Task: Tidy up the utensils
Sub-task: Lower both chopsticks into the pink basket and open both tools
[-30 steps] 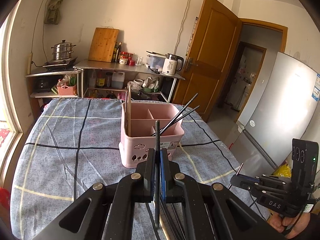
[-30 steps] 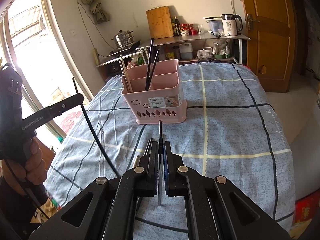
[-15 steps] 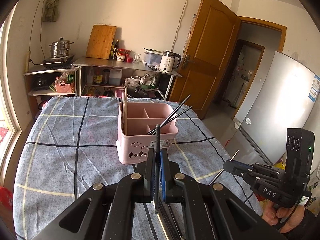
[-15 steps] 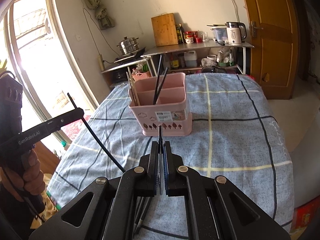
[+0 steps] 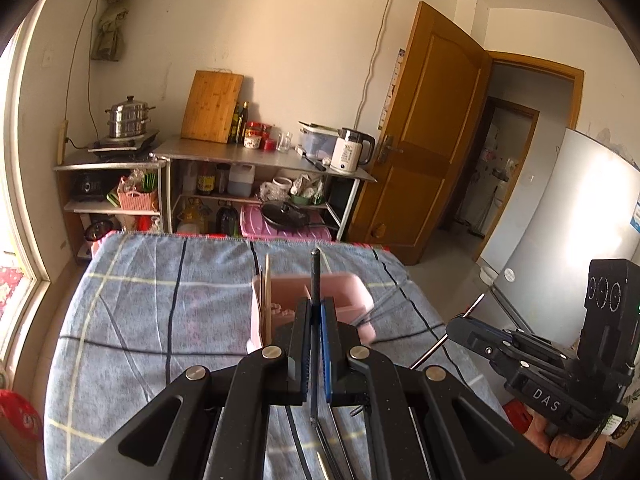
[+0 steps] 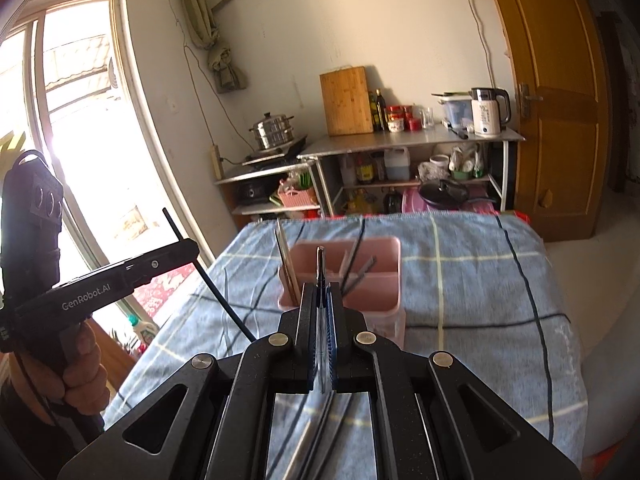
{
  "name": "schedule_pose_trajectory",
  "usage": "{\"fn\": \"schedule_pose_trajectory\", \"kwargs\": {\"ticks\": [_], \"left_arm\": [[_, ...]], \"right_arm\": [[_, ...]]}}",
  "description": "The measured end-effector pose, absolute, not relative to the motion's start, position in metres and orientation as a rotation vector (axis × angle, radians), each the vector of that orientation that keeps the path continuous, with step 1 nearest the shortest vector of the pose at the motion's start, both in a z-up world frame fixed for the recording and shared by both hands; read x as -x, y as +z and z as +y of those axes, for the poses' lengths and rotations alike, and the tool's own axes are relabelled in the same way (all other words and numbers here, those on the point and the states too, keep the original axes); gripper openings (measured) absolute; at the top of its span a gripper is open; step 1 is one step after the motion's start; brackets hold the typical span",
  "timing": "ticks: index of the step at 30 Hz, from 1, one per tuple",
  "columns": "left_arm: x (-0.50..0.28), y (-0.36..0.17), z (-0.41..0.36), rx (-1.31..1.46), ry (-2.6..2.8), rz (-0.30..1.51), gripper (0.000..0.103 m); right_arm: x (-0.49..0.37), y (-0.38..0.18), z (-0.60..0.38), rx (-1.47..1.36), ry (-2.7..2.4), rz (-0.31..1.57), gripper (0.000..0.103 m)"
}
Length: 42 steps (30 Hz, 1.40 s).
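Observation:
A pink divided basket (image 5: 354, 294) stands on the blue checked tablecloth (image 5: 160, 312), partly hidden behind my left gripper (image 5: 316, 312). That gripper is shut on a black chopstick (image 5: 315, 268) that stands upright between the pads. In the right wrist view, my right gripper (image 6: 321, 300) is shut on a thin metal chopstick (image 6: 320, 266), just in front of the basket (image 6: 384, 280). Wooden chopsticks (image 6: 286, 260) lean in the basket's left compartment and black ones (image 6: 360, 268) in the middle. Each gripper shows in the other's view: the left gripper (image 6: 188, 246) and the right gripper (image 5: 460, 326).
Several loose chopsticks (image 6: 320, 432) lie on the cloth under the grippers. Beyond the table's far edge stands a metal shelf (image 5: 260, 156) with a kettle (image 5: 352, 154) and a cutting board. A fridge (image 5: 560, 240) is at the right, a window (image 6: 80, 120) at the left.
Both grippers have risen, each with its chopstick still clamped. The basket now sits lower in both views and is partly covered by the fingers.

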<state>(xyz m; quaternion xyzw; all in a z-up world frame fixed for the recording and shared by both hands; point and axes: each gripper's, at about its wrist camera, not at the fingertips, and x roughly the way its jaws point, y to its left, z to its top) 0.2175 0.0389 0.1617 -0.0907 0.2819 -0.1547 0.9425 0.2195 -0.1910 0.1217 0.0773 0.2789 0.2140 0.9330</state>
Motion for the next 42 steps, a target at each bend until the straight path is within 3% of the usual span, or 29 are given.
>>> {"fn": "schedule_pose_trajectory", "kwargs": {"ticks": [12,23,42], "left_arm": [[-0.265,0.205,0.045,0.201,-0.275,0.466,0.004],[-0.289,0.206,0.051,0.233,-0.265,0.441,0.004],[-0.303,0.103,0.054,0.222,-0.21,0.673,0.004]], "right_arm": [[-0.264,0.161,-0.176,-0.192,0.425,0.439,0.005],[-0.283,0.137,-0.162,-0.178,0.412,0.493,0.005],[-0.298,0.082,-0.153,-0.14,0.394,0.67,0.005]]}}
